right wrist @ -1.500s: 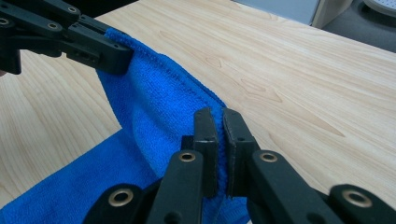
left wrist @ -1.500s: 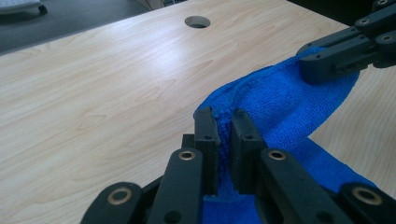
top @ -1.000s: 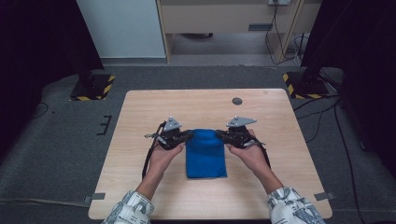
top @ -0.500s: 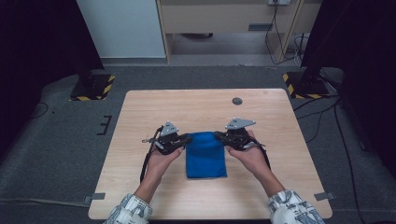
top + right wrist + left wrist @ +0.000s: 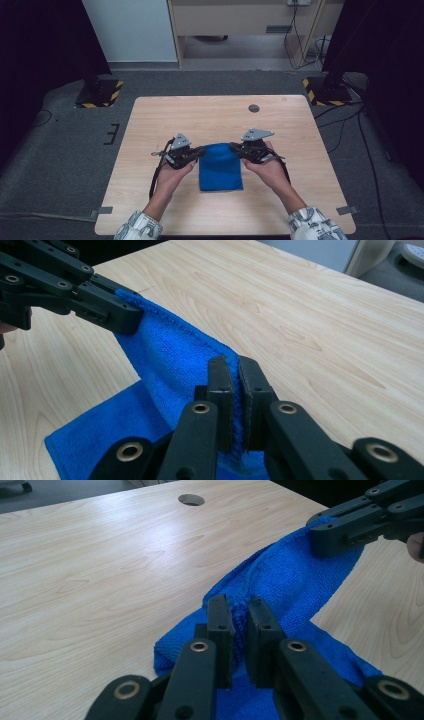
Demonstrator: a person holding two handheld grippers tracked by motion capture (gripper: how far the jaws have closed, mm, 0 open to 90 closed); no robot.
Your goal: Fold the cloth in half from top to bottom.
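Note:
A blue cloth (image 5: 220, 167) lies folded on the wooden table (image 5: 210, 115), its far edge raised off the wood. My left gripper (image 5: 199, 150) grips the far left corner. Its jaws have just been closing, and in the left gripper view (image 5: 240, 605) the cloth (image 5: 290, 580) is pinched between the pads. My right gripper (image 5: 235, 147) is shut on the far right corner, with the cloth's hem (image 5: 170, 355) clamped in its jaws (image 5: 237, 365). Each gripper view shows the other gripper holding the opposite corner: the right one (image 5: 327, 537) and the left one (image 5: 125, 315).
A round cable hole (image 5: 254, 108) sits in the table near its far edge. Bare wood surrounds the cloth on all sides. Black stands with yellow-striped bases (image 5: 97, 95) rest on the floor beyond the far corners.

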